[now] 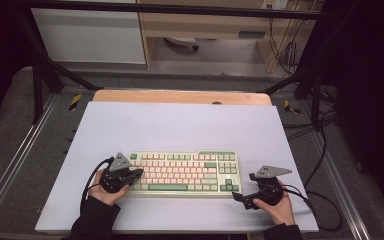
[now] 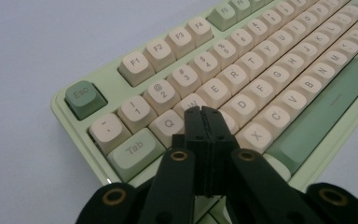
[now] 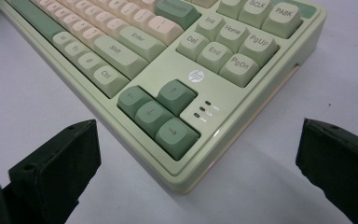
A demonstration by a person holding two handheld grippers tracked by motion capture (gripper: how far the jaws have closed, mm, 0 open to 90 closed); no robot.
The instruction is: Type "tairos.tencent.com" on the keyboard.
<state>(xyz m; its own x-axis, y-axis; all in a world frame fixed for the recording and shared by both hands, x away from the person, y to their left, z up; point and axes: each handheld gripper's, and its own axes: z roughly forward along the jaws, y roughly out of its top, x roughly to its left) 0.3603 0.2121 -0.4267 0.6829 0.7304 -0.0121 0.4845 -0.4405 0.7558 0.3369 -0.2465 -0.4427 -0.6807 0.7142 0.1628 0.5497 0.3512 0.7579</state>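
Left gripper jaws pressed together, nothing between them, tips over the keyboard's letter block, right around the W/S keys; contact with keycaps can't be told. In the high view the left gripper sits lower left of centre, over the keyboard's left end, held by the left hand.

Right gripper jaws spread wide, holding nothing, one black blocky jaw at lower left of frame, other at lower right, keyboard's near right corner between them further off, not touching. High view: right gripper lower right, just beside the keyboard's front right corner, right hand behind it.

Keyboard lies flat in the lower middle of the white mat, long edge parallel to the mat's front edge. Pale green plastic case, rounded corners, cream and green sculpted keycaps, glossy case rim. Dark green arrow keys at the near corner, round HP logo above them, green Esc key at left of the left gripper view.

Open room: broad bare mat across upper half, narrow strip along front edge, free margins left and right. Mat is matte, smooth, sharp straight edges; wooden table edge shows beyond its far side
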